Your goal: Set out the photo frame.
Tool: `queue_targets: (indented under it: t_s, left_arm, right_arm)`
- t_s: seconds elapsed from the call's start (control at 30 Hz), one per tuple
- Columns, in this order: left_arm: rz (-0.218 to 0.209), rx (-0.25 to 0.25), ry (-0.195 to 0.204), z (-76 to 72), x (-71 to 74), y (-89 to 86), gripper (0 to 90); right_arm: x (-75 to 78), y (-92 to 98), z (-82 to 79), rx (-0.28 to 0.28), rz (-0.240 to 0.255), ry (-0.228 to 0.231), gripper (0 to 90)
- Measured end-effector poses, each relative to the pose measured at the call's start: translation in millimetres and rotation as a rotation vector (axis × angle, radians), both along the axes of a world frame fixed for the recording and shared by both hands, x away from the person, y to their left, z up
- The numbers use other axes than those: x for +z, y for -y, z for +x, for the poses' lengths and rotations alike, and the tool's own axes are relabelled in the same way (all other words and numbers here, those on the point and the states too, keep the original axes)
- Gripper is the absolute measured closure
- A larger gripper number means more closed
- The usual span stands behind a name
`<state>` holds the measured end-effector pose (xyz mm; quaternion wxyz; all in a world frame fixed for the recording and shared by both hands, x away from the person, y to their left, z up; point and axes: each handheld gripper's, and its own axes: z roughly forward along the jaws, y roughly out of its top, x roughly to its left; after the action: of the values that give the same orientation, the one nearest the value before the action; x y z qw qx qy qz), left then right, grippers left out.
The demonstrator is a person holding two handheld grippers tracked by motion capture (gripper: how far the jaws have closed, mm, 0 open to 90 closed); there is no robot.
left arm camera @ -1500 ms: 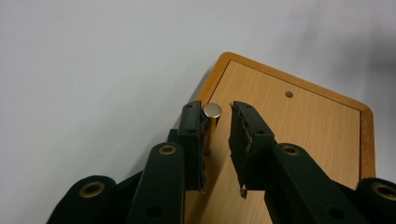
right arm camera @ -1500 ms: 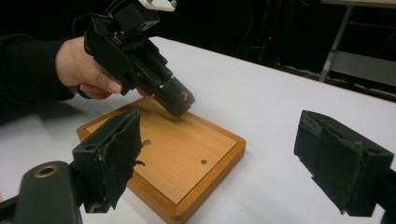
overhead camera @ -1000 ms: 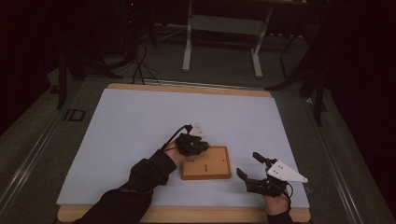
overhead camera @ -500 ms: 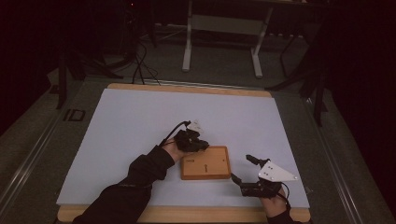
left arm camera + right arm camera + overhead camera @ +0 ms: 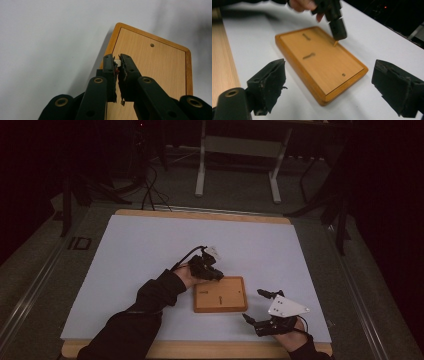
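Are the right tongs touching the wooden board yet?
Apart. The right gripper view shows the right tongs open, with white table between them and the wooden board.

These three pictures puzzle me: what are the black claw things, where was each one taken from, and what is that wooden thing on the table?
No robot here: a person holds a hand tool in each hand, each with two black fingers. The high view looks down from above the table. There the left gripper sits at the corner of the flat rectangular wooden board, which lies on the pale sheet covering the table. The right gripper waits beside the board with its fingers spread and nothing between them. The other two pictures come from cameras on the tools. In the left gripper view, the fingers are pressed together on a small pale piece; what it is, I cannot tell.
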<state>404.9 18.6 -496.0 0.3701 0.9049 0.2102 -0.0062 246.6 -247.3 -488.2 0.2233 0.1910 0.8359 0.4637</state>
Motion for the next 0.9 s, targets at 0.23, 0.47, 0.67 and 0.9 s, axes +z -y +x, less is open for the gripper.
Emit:
queue_targets:
  t_s: [0.23,0.47,0.67,0.9]
  left_arm:
    - [0.026,-0.030,-0.028,6.2,2.4,0.9,84.8]
    - [-0.019,-0.054,-0.110,21.0,-0.5,-3.6,84.8]
    - [0.002,-0.063,-0.106,21.0,1.2,-1.6,84.8]
    - [0.010,-0.076,-0.128,25.3,1.7,-1.3,84.7]
  right_arm:
    - [-6.8,-9.3,-0.7,0.038,-0.139,0.021,16.5]
    - [-10.4,-15.5,-5.0,0.064,-0.238,0.081,22.3]
    - [-17.2,-22.2,-10.3,0.064,-0.359,0.197,29.4]
    - [-26.6,-29.9,-14.8,0.076,-0.495,0.314,33.0]
